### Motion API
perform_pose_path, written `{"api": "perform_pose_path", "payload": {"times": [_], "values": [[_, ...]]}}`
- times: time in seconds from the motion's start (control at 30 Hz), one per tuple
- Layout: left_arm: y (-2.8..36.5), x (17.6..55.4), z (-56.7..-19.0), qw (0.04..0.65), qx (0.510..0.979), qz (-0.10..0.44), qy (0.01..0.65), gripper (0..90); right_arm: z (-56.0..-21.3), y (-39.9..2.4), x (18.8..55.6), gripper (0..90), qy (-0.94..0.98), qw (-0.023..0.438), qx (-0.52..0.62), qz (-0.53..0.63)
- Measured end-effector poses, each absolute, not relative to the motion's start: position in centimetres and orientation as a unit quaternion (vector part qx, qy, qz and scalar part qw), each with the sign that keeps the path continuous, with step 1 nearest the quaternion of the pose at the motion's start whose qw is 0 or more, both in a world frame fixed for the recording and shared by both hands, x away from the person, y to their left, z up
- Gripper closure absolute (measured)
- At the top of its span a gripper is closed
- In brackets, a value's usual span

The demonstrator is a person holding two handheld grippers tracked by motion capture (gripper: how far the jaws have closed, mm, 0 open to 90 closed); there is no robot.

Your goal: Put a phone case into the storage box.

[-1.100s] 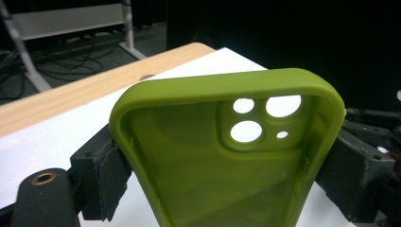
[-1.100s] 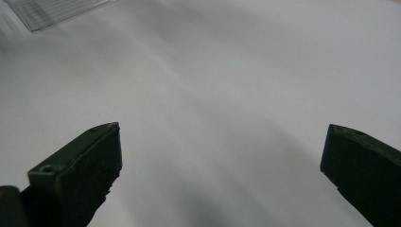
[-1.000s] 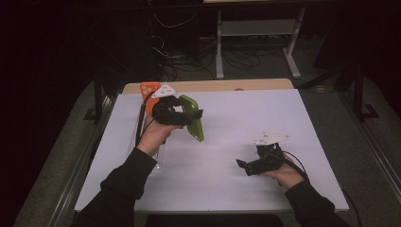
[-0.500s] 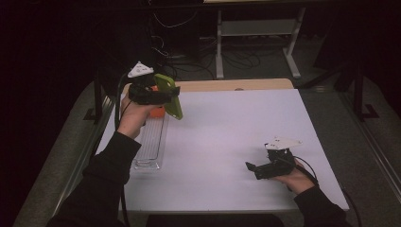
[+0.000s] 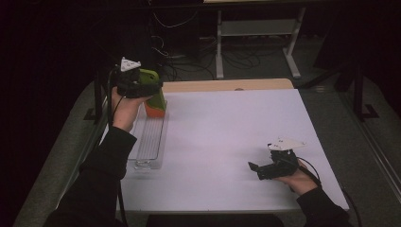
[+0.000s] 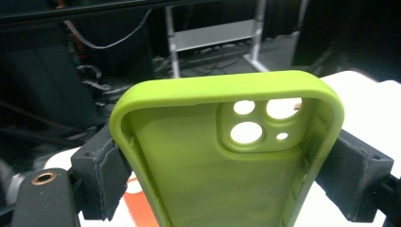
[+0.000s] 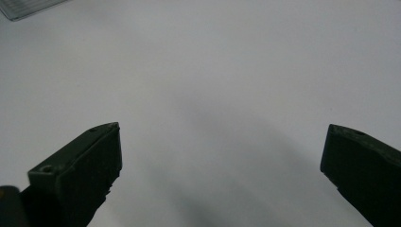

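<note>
Right gripper [image 5: 255, 169] sits low over the white desk [image 5: 227, 142] near the front right corner, held in the person's right hand [image 5: 295, 179]. Its jaws are spread wide with nothing between them; the right gripper view has bare white surface under both black jaws (released, no contact with anything).

Further in, along the left edge of the desk, a clear plastic tray [image 5: 150, 142] lies lengthwise, ridged bottom visible, front end roughly mid-depth of the desk. An orange phone case [image 5: 155, 109] is at the tray's far end, just under the left gripper; whether it rests inside the tray or on its rim I can't tell.

Left gripper [image 5: 153, 85] is raised above the far left corner, in the left hand [image 5: 124, 106], grey three-cornered plate [image 5: 129, 64] on top. It is clamped on a green phone case [image 6: 227, 156]: the left gripper view has both pads pressing the case's long sides, open inside facing the camera, camera cutouts toward the upper right (case clear of the desk).

Beyond the far edge: a tan board strip [image 5: 227, 85], then dark floor with cables and a metal stand [image 5: 257, 33].
</note>
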State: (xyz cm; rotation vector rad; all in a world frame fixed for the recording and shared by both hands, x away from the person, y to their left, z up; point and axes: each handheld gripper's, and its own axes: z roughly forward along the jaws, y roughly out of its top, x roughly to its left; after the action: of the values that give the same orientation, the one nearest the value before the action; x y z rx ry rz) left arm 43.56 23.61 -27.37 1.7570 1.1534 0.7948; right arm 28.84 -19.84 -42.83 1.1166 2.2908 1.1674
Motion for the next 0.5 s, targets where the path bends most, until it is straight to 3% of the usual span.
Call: {"api": "perform_pose_path", "payload": {"times": [0.5], "values": [[23.6, 45.9, -31.7, 0.357, 0.674, 0.353, 0.542, 13.9, -42.8, -19.7, 28.9, 0.0, 0.806, 0.169, 0.391, 0.412]]}}
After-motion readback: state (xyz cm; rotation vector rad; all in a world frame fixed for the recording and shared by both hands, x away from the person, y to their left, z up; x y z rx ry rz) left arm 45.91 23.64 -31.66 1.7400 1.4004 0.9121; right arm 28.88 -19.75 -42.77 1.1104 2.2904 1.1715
